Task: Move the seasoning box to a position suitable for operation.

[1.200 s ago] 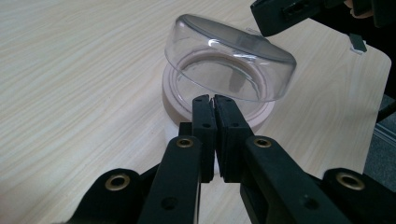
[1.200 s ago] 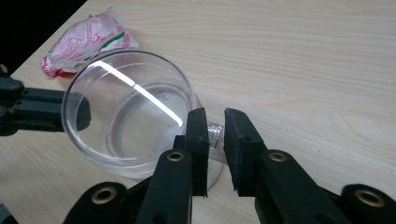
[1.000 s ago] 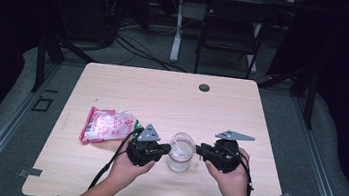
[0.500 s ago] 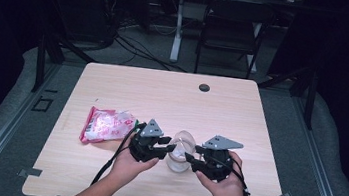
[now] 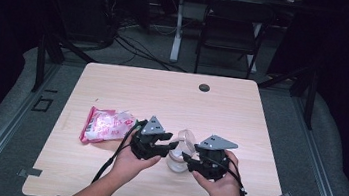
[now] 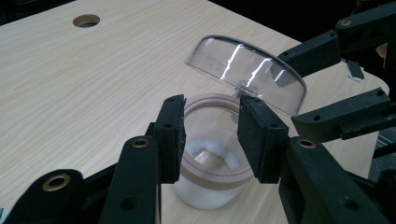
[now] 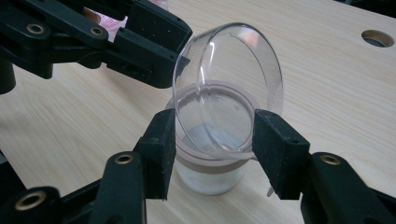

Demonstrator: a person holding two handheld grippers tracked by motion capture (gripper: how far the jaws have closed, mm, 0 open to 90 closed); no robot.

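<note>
jar (image 6: pixel 212 163) base hidden behind gripper pads, pink packet (image 5: pixel 106 126) print too small to read

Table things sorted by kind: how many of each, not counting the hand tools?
Clear jar with hinged lid open: 1
Pink-and-white packet: 1
Total: 2

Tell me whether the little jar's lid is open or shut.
Open. The clear domed lid is hinged up and tilted back off the jar, whose tan rim and white contents are exposed.
</note>
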